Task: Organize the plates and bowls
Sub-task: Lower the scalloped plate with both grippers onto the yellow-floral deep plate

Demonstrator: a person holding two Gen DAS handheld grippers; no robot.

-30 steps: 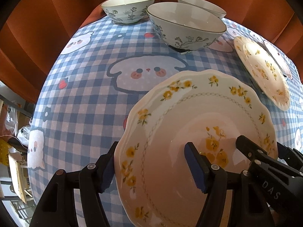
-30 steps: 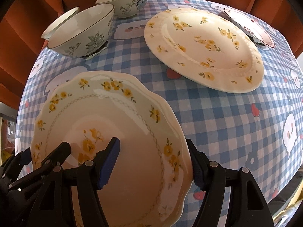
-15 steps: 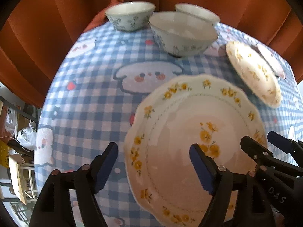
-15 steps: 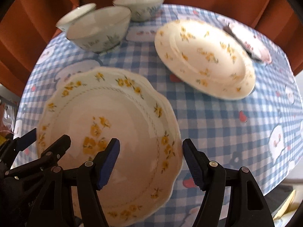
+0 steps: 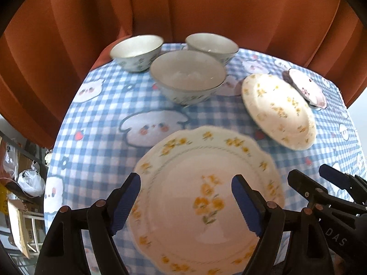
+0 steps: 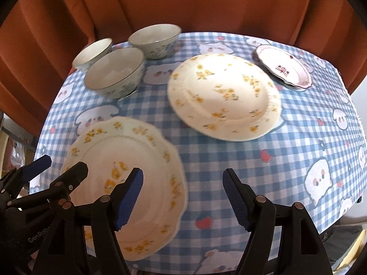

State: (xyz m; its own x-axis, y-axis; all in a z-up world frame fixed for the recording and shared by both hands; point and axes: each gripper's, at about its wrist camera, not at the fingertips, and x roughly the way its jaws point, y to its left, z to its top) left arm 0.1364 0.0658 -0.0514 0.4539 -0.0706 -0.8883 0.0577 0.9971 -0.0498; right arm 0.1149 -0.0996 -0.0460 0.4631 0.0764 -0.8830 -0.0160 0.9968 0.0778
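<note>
A scalloped plate with yellow flowers (image 5: 206, 197) lies flat on the checked tablecloth at the near edge; it also shows in the right wrist view (image 6: 128, 183). My left gripper (image 5: 185, 206) is open and hangs above it, empty. My right gripper (image 6: 183, 199) is open and empty above the plate's right rim. A larger round yellow-flowered plate (image 6: 223, 96) lies further back, a small pink-rimmed plate (image 6: 284, 67) behind it. Three floral bowls (image 5: 187, 78) (image 5: 136, 51) (image 5: 212, 45) stand at the far left.
The table (image 6: 286, 160) is round with a blue-white checked cloth. An orange curtain (image 5: 183, 6) hangs close behind it. Clutter and bags (image 5: 29, 183) sit on the floor beyond the left edge.
Both grippers have pulled back and risen away from the scalloped plate, which now lies on the cloth. More of the table is in view.
</note>
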